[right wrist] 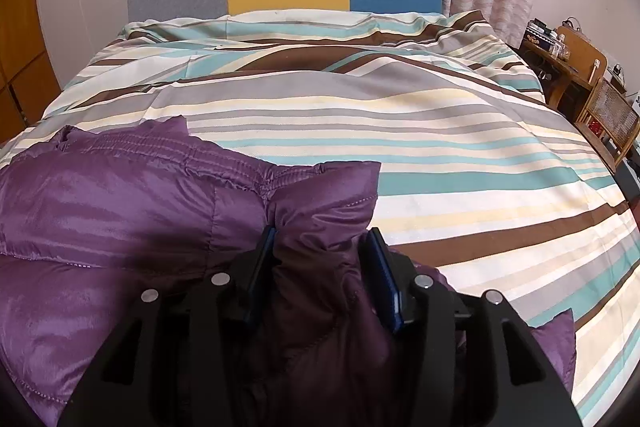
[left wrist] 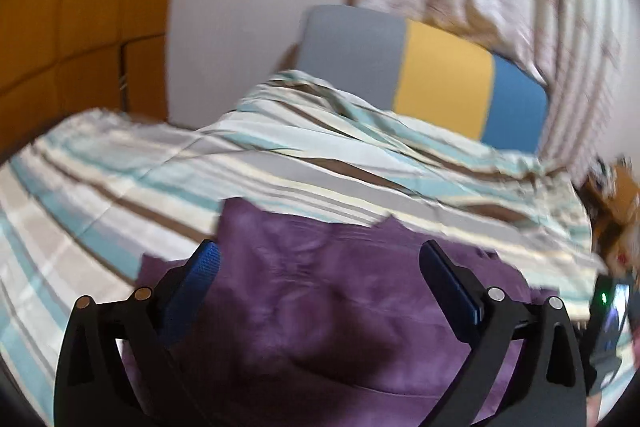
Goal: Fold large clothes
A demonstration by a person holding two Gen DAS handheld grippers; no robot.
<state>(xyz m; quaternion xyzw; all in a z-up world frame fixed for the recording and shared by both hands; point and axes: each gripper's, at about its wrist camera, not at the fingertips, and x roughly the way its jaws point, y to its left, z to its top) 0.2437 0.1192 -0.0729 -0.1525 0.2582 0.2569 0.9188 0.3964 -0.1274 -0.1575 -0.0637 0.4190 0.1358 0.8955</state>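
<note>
**Left spread wide, right pinching fabric**

The left hand-held gripper (left wrist: 320,259) points forward with its blue-padded fingers (left wrist: 200,275) far apart and nothing between them. The right hand-held gripper (right wrist: 322,251) has its fingers drawn closer, pinching a bunched fold of the purple jacket (right wrist: 120,211).

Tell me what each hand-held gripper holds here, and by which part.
The right hand-held gripper is closed on a bunched fold at the purple jacket's edge. The left hand-held gripper is open above the jacket, holding nothing.

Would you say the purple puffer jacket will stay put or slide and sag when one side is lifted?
The purple jacket will likely sag: its quilted panels bunch softly in the right gripper. Its glossy shell may slip over the striped bedcover. Puffy fill suggests it is light.
</note>
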